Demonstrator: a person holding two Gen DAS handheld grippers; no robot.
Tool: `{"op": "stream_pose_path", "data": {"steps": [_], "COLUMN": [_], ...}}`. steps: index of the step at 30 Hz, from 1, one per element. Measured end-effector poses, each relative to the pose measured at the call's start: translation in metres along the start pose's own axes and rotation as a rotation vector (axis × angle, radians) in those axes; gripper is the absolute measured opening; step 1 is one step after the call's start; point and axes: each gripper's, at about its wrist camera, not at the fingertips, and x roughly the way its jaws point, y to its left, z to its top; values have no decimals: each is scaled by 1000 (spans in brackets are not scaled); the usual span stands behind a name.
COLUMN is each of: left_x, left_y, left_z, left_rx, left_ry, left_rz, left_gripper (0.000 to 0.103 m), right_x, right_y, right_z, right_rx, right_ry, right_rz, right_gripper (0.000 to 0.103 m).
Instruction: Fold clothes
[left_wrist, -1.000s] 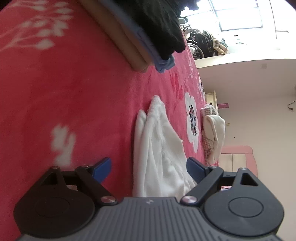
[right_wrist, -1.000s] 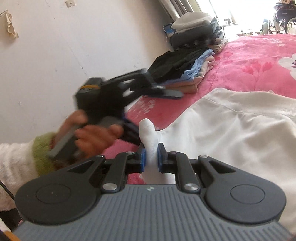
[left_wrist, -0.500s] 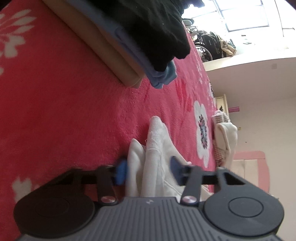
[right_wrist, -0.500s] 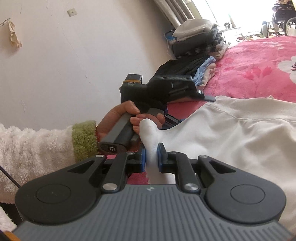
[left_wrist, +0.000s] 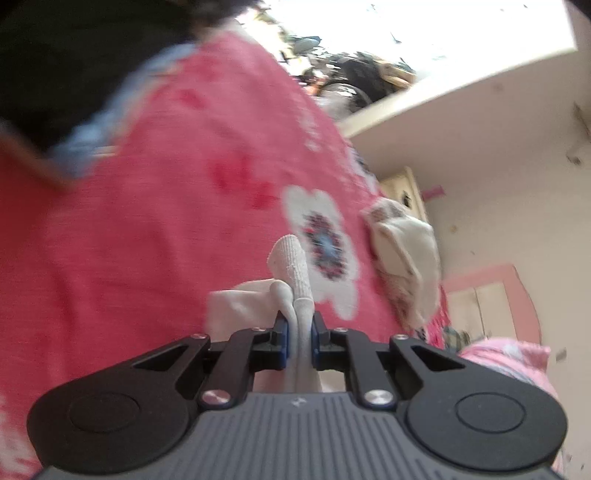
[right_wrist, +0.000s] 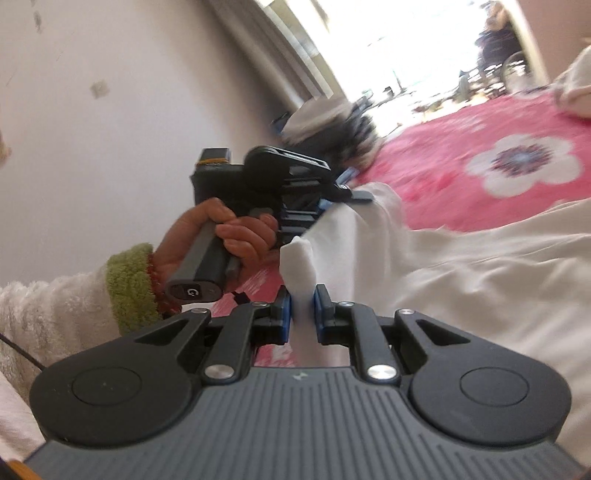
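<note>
1. Over the pink floral blanket (left_wrist: 155, 236), left wrist view: left gripper (left_wrist: 299, 338), wide apart a second ago, is closing onto the white garment (left_wrist: 291, 280).
2. Above that blanket, right wrist view: right gripper (right_wrist: 303, 314) stays clamped on another bunch of it. Ready to fold.

Left claw (left_wrist: 299, 338) closing on white garment (left_wrist: 291, 273), above pink floral blanket (left_wrist: 166, 221)

Pink floral bed (right_wrist: 443, 155) w/ white garment (right_wrist: 480, 277), 2 folded stacks (right_wrist: 332, 122) (blurred).
</note>
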Motion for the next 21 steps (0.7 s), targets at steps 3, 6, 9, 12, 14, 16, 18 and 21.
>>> {"op": "stream_pose_path", "data": {"steps": [3,6,9,12,14,16,18,21], "left_x": [21,50,71,100,119,138,157,185], "left_y": [-42,-82,-109,-135,-147,-158,-168,-180], "left_z": [-10,-22,-44,-69,-87,-102,-115,-135], "left_rx": [46,90,136,178,193,214,244,285], "left_ry": [24,55,96,137,161,185,208,242], "left_rz": [-18,-22,-25,-24,-24,-26,-22,-11], "left_gripper": [12,12,12,12,12,12,12,12], "right_x": [-30,-60,-86,-110,-125,-141,-153,-167], "right_y": [-12,-26,-43,-61,-73,-87,-99,-118], "right_z": [4,7,8,6,3,0,-3,-10], "right_rx": [47,103,158,213,245,283,318,368], "right_ry": [-73,-148,-212,-260,-288,-317,-334,-343], "right_rz": [-52,-112,-171,-231,-274,-312,-344,-398], "right_gripper": [11,11,11,11,11,11,11,10]}}
